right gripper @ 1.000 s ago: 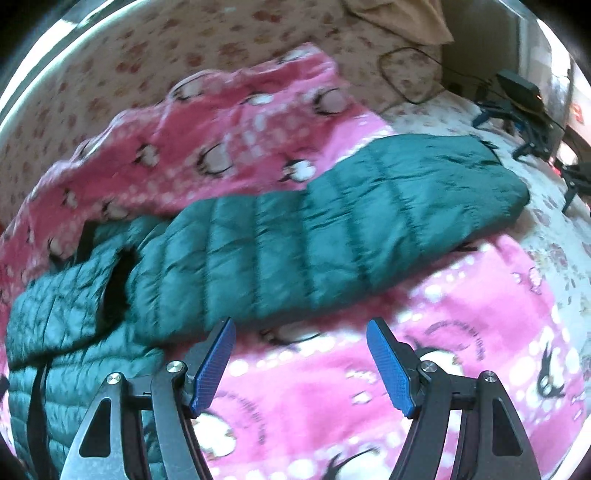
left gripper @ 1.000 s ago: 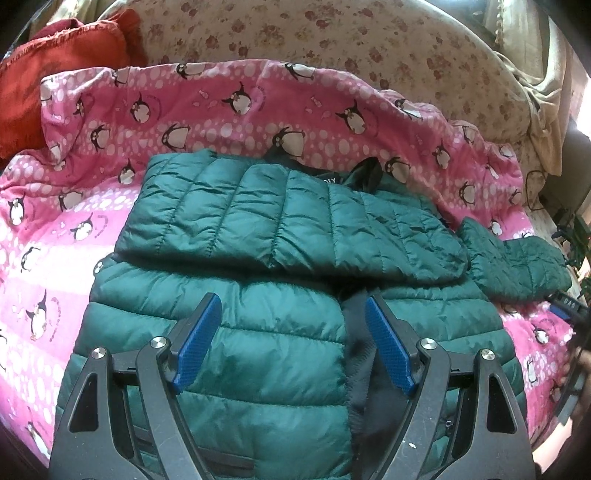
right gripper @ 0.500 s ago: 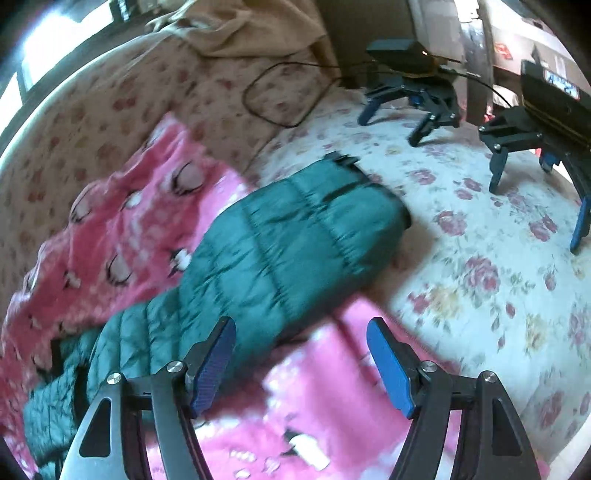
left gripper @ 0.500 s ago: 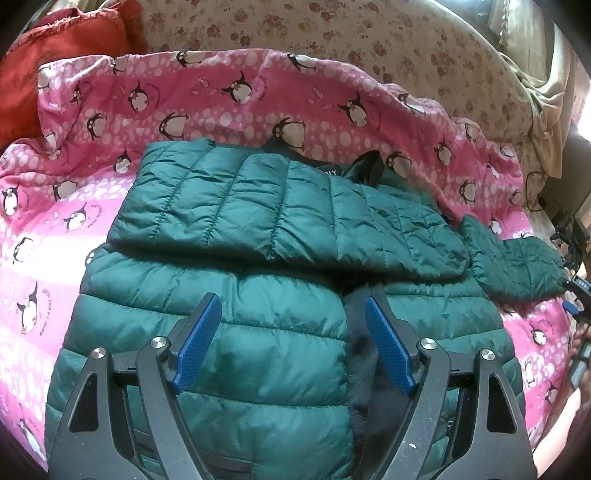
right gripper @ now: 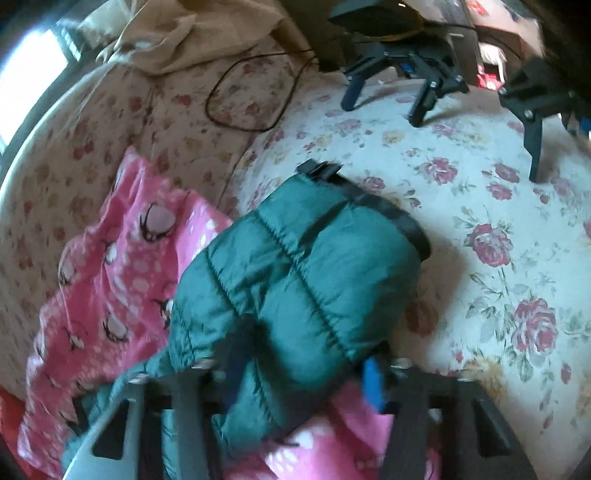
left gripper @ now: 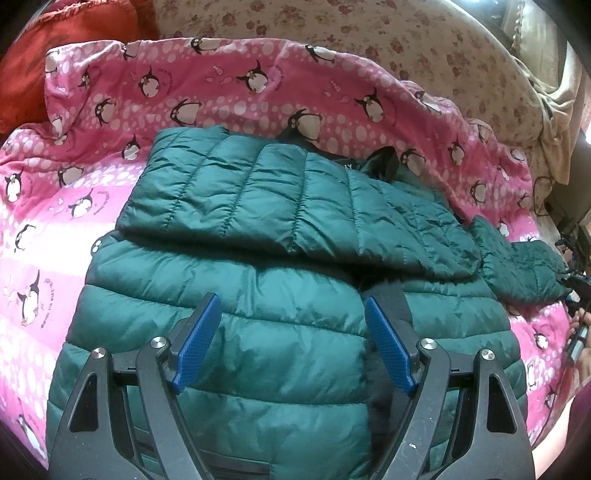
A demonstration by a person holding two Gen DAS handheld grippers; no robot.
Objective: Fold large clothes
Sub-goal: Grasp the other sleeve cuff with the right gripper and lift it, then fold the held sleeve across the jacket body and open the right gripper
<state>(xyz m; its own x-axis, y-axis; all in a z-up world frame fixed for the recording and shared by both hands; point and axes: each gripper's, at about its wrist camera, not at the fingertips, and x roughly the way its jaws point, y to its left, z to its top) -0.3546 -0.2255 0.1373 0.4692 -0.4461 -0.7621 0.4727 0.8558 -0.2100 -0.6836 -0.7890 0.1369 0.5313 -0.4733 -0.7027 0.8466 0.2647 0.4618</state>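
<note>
A dark green quilted puffer jacket [left gripper: 229, 332] lies on a pink penguin blanket [left gripper: 258, 96]. One sleeve [left gripper: 295, 206] is folded across its chest; the other sleeve [left gripper: 521, 266] sticks out to the right. My left gripper [left gripper: 291, 343] is open and empty, hovering over the jacket's lower front. In the right wrist view that outstretched sleeve [right gripper: 306, 284] with its black cuff [right gripper: 388, 214] lies between the fingers of my right gripper [right gripper: 303, 373], which is open around it. The view is blurred.
A floral bedsheet [right gripper: 480, 229] lies right of the blanket. Spare black grippers [right gripper: 417, 70] and a black cable loop [right gripper: 243, 88] rest on it. A red cushion [left gripper: 40, 55] sits at the far left. A beige cloth [right gripper: 195, 33] is heaped at the back.
My right gripper has swung right along the outstretched sleeve and moved down until the cuff end lies between its fingers. My left gripper has drifted slightly left over the jacket.
</note>
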